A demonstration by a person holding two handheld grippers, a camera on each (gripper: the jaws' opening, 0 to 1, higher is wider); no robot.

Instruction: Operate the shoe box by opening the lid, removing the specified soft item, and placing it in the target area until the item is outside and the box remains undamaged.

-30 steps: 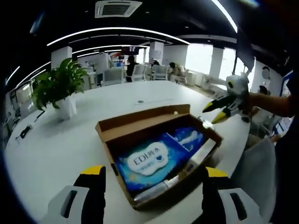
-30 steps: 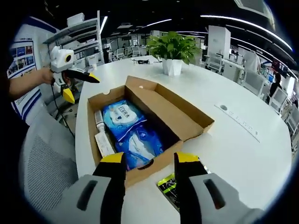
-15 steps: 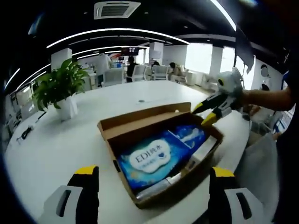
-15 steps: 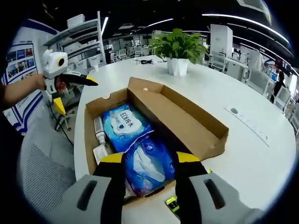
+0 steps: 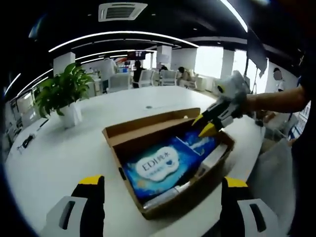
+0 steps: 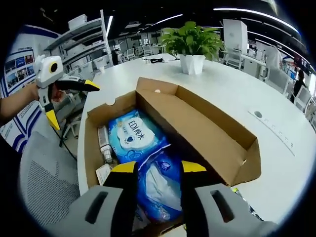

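- Your shoe box (image 5: 165,165) sits open on the white tabletop (image 5: 64,153), its lid (image 6: 197,126) folded back and standing along the far side.
- Inside lie two blue soft packs: the one with the white label (image 5: 158,168) and a second blue pack (image 6: 158,185) beside it, with a tube and a small flat box along the box's edge.
- Your right gripper (image 6: 154,170) hangs directly over the second blue pack, its yellow-tipped jaws parted on either side of it; you cannot tell whether they touch the pack.
- In the left gripper view that same gripper (image 5: 205,126) reaches in from the right over the box's far corner, held by your hand (image 5: 247,101).
- Your left gripper (image 5: 163,185) is spread wide, holding nothing, on the near side of the box.
- A potted plant (image 5: 61,96) stands on the tabletop, well apart from the box.
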